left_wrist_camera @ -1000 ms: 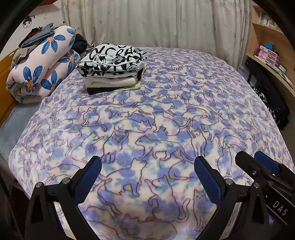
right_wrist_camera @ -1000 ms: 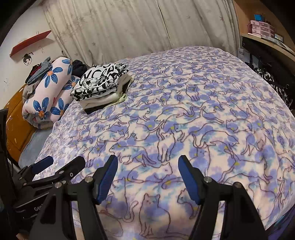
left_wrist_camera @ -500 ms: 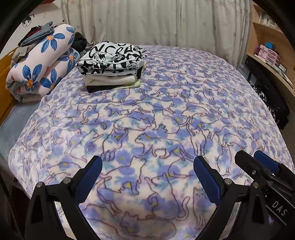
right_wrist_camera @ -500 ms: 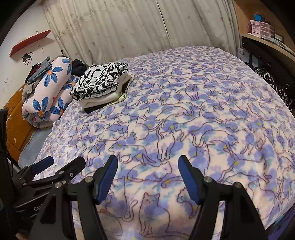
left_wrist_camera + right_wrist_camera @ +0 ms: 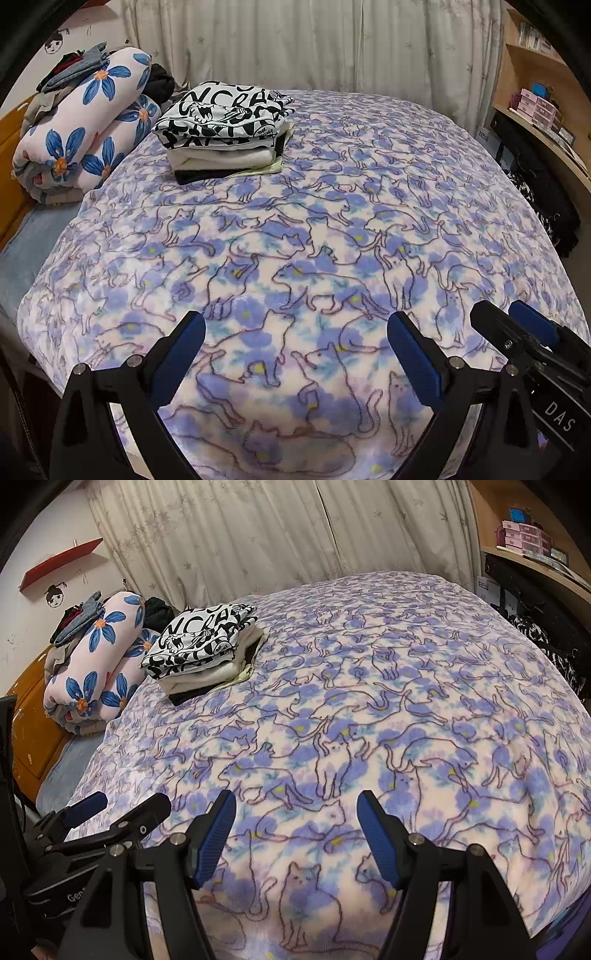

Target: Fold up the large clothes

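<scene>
- Since a neat stack of folded clothes (image 5: pixel 221 133), topped by a black-and-white lettered garment, already sits at the far left of the bed, I judge that part of the folding is done.
- No unfolded large garment lies on the fleece blanket with purple cats and flowers (image 5: pixel 314 229) that covers the bed, so I cannot tell from here what is left to fold; the loose grey and dark clothes (image 5: pixel 70 70) heaped on the rolled pink quilt with blue flowers (image 5: pixel 81 125) may be next, but that is only my guess.
- My left hand-held gripper (image 5: pixel 295 354) hangs over the near end of the blanket with its blue-padded fingers wide apart and nothing between them.
- My right hand-held gripper (image 5: pixel 295 834) is likewise spread and empty, just beside the left one, whose black frame shows at the lower left of the right wrist view.
- Open room: the whole middle and right of the blanket is bare, enough, I think, to spread a large garment flat.
- Edges to mind: the blanket falls away at the near edge under my fingers and along the right side, where a wooden shelf unit with small pink boxes (image 5: pixel 535 107) and dark hanging fabric (image 5: pixel 535 192) stand close.
- On the left, the rolled quilt sits just beside the folded stack, and the cream curtain (image 5: pixel 258 535) closes off the far end.
</scene>
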The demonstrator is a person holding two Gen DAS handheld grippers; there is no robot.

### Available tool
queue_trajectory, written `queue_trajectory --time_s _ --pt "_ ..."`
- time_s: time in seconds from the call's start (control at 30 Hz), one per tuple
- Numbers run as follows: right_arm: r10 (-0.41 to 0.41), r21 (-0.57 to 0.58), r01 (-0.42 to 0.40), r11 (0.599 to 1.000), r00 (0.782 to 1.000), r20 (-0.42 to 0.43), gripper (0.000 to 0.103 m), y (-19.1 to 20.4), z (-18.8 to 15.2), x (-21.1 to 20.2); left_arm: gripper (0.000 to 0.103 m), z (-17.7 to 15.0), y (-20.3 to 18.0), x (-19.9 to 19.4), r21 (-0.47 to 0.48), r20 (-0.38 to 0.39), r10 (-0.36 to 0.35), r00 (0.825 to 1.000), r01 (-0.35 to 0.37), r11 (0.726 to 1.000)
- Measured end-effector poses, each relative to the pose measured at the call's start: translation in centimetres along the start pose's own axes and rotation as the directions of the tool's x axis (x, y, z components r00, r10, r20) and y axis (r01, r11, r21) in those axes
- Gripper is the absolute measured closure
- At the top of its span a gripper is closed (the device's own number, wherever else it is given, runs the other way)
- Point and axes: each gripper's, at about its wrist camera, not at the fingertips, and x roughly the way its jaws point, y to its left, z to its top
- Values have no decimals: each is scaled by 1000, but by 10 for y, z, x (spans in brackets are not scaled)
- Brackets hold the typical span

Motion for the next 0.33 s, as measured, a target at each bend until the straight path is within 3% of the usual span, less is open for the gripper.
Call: queue_trajectory --time_s 0.33 --pt "-2 -1 2 1000 1000 -5 35 1 -1 0 6 -2 2 1 5 -8 1 1000 -1 1000"
